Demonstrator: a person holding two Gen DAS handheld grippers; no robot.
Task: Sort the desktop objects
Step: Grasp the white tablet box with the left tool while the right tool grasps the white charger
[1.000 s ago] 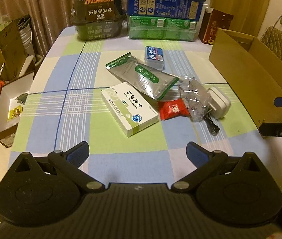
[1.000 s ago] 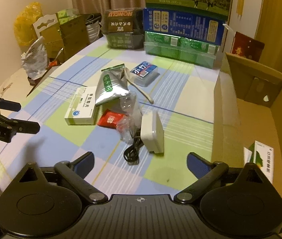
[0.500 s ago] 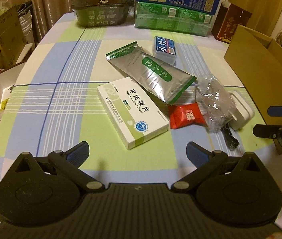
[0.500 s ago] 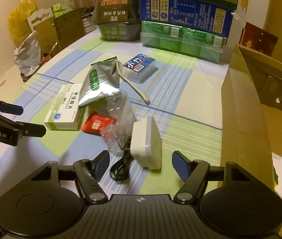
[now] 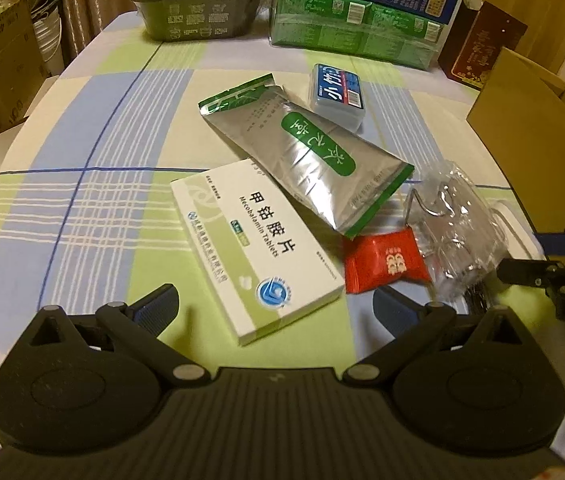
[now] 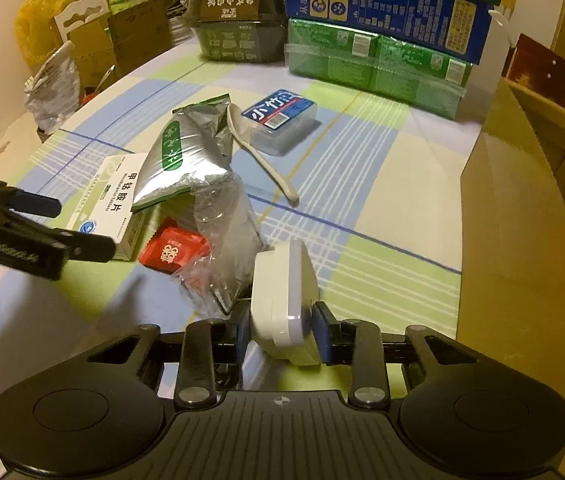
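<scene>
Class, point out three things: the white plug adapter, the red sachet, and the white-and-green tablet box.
white plug adapter [image 6: 284,300], right wrist view, its pale front face.
red sachet [image 5: 382,266], left wrist view, its middle.
white-and-green tablet box [image 5: 254,244], left wrist view, its printed top.

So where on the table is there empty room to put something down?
The tablecloth is bare on the left, between the pill box and the table edge. There is also room between the blue case, the spoon and the cardboard box. The middle is crowded: pouch, red packet, crinkly plastic and charger lie bunched together.
</scene>
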